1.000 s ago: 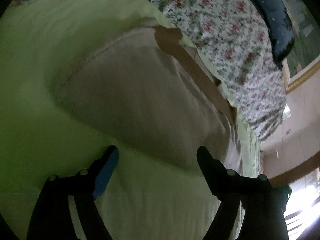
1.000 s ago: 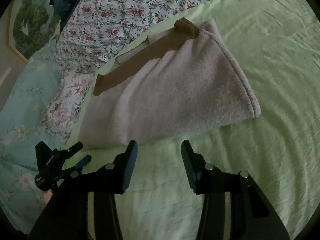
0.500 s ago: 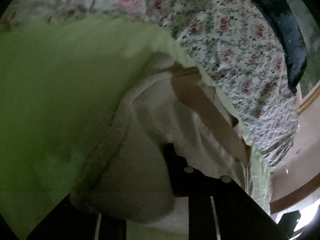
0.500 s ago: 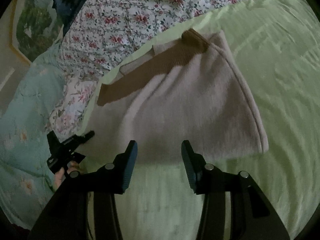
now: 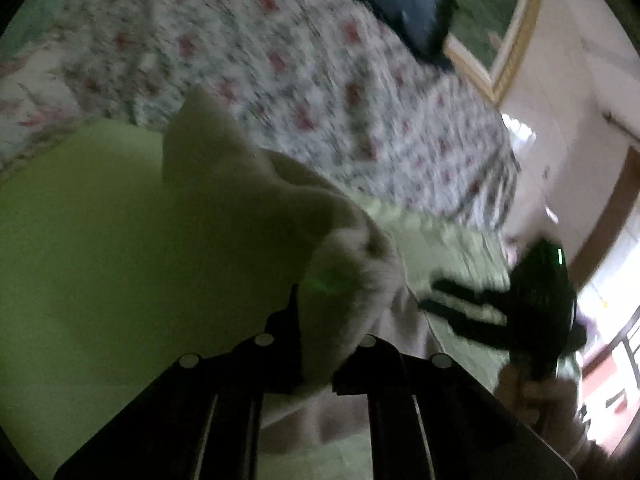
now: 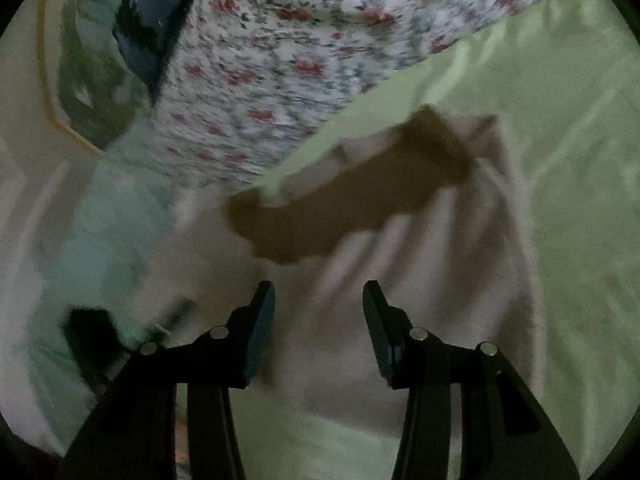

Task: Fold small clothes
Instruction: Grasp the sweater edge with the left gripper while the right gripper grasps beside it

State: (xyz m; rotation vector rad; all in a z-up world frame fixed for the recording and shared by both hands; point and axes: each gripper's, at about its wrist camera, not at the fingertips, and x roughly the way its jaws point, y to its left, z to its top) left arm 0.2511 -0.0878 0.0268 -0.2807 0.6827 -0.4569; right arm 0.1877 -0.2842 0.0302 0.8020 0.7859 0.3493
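Note:
A beige fleecy garment [image 6: 420, 280] with a brown ribbed band [image 6: 352, 196] lies on the green sheet [image 6: 584, 168]. In the left wrist view my left gripper [image 5: 326, 340] is shut on a bunched edge of the garment [image 5: 348, 280] and holds it lifted off the sheet. My right gripper [image 6: 318, 294] stands open just above the garment's near part, with no cloth pinched between its pads. The right gripper [image 5: 434, 296] also shows blurred at the right of the left wrist view, with a hand [image 5: 536, 396] on it.
A floral quilt [image 6: 300, 40] borders the sheet at the back, with a dark blue pillow [image 6: 156, 20] beyond it. A gold-framed picture [image 5: 500, 28] hangs on the wall. Pale teal bedding [image 6: 92, 232] lies at the left.
My left gripper went from wide open to shut on the garment's edge, then lifted and rolled with it. The right gripper moved forward over the garment, its jaws unchanged.

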